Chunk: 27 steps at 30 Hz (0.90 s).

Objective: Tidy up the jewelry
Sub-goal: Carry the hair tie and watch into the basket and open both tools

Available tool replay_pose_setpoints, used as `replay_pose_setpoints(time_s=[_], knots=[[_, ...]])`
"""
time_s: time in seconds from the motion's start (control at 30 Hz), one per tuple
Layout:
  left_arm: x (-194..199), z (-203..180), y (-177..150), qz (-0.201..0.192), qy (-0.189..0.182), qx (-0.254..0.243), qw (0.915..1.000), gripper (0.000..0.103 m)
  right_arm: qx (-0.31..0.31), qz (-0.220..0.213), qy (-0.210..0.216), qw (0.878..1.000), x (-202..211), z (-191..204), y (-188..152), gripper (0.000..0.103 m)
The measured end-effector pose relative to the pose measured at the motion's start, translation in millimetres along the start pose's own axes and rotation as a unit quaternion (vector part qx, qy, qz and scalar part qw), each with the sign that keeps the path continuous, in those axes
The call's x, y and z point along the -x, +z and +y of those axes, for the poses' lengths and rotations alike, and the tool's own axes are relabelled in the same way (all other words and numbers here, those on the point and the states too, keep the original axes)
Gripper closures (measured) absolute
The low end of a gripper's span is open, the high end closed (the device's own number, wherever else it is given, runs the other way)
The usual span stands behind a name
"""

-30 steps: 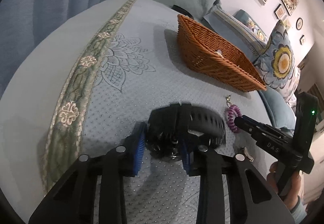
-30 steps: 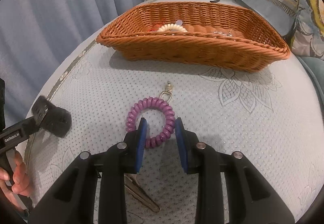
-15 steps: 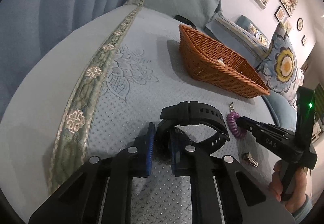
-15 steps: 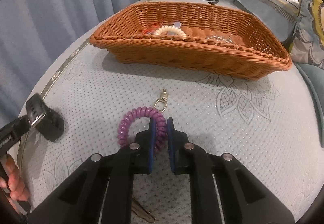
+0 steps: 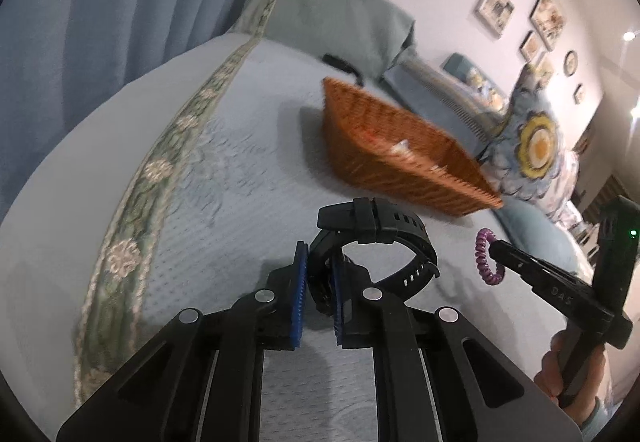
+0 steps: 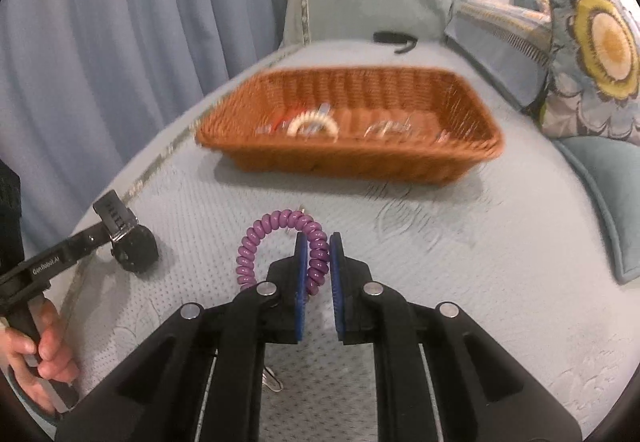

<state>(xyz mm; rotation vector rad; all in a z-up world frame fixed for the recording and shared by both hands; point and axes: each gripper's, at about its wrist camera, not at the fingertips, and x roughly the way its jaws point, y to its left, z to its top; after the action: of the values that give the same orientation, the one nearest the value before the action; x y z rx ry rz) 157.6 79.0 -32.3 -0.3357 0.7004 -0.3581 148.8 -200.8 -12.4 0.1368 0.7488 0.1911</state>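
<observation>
My left gripper [image 5: 319, 262] is shut on a black watch [image 5: 384, 234] and holds it above the bed; it also shows in the right wrist view [image 6: 130, 244]. My right gripper [image 6: 319, 254] is shut on a purple coil bracelet [image 6: 256, 242] and holds it lifted off the bed; the bracelet also shows in the left wrist view [image 5: 486, 256]. An orange wicker basket [image 6: 460, 158] stands farther back on the bed, with a white bead bracelet [image 6: 314, 122] and other jewelry in it. The basket also shows in the left wrist view [image 5: 380, 166].
A metal clip [image 6: 272, 380] lies on the bed under my right gripper. A black strap [image 6: 394, 38] lies behind the basket. Pillows [image 6: 592, 54] stand at the right, blue curtains [image 6: 120, 22] at the left. The bedspread [image 5: 180, 202] has a green floral border.
Both grippers have risen off the bed with their items, the watch and the purple bracelet. The basket now looks farther and blurred from motion.
</observation>
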Motion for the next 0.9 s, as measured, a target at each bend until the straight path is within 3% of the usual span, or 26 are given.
replay_pose_setpoints(time_s=[0.3,0.57,0.9], knots=[[10.7,-39.1,37.5,-0.043,-0.020,-0.024,0.9986,0.094,-0.009,-0.062,-0.002,0.998,28.2,-26.9,42.7,0.094],[-28.6,-82.7,91.0,-0.058,-0.027,-0.052,0.9966,0.094,0.004,-0.083,-0.042,0.996,5.0,-46.8,104.1,0.094],[-108.3,-98.3,114.3,-0.017,-0.016,-0.060,0.9979,0.094,-0.005,-0.018,-0.063,0.998,-68.9,-73.4,132.9,0.094]])
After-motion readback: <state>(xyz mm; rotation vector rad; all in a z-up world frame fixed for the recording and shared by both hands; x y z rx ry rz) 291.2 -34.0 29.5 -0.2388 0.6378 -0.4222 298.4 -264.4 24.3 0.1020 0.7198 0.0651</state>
